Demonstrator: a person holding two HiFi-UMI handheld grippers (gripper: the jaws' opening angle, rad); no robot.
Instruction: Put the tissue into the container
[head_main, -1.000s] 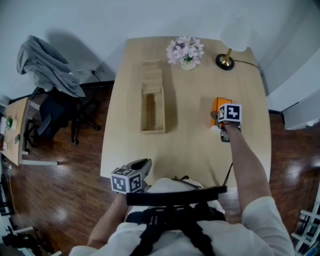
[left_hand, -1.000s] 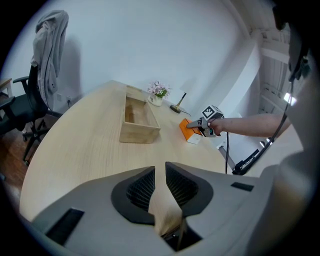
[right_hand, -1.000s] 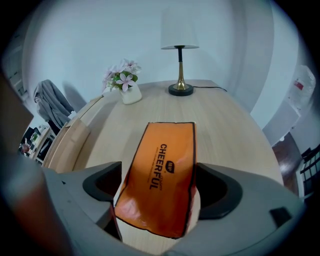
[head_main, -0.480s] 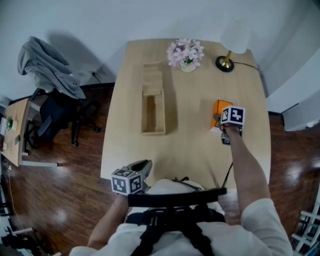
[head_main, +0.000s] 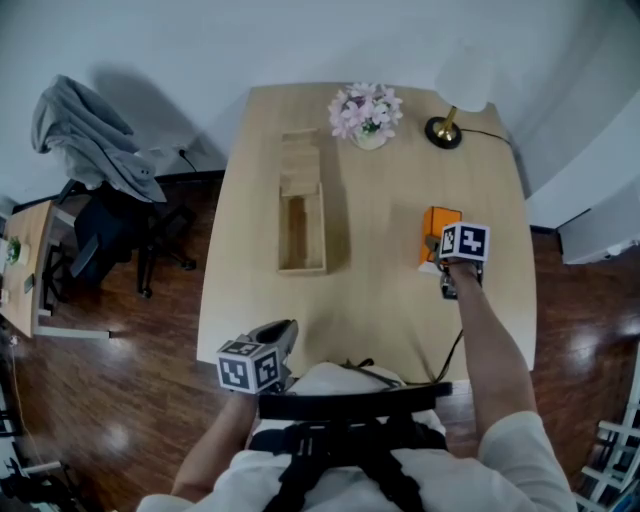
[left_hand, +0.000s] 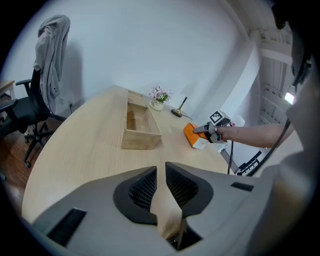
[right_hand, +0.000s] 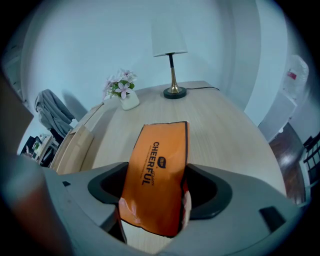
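An orange tissue pack (head_main: 437, 230) (right_hand: 159, 170) lies flat on the right side of the wooden table (head_main: 380, 290). My right gripper (head_main: 443, 254) (right_hand: 155, 197) straddles its near end; the jaws are closing and both pads touch the pack's sides. The long open wooden container (head_main: 301, 232) (left_hand: 140, 129) stands left of centre, well apart from the pack. My left gripper (head_main: 284, 336) (left_hand: 161, 176) hangs at the table's near edge, jaws together with nothing between them. The left gripper view also takes in the pack (left_hand: 190, 135) far off at the right.
A vase of pink flowers (head_main: 366, 112) and a brass lamp with a white shade (head_main: 455, 92) stand at the table's far edge. A black cable runs off the lamp's base. A chair draped with grey cloth (head_main: 95, 150) stands on the wooden floor at left.
My right gripper has crept a little nearer along the tissue pack and its jaws have narrowed onto it. The left gripper has stayed where it was.
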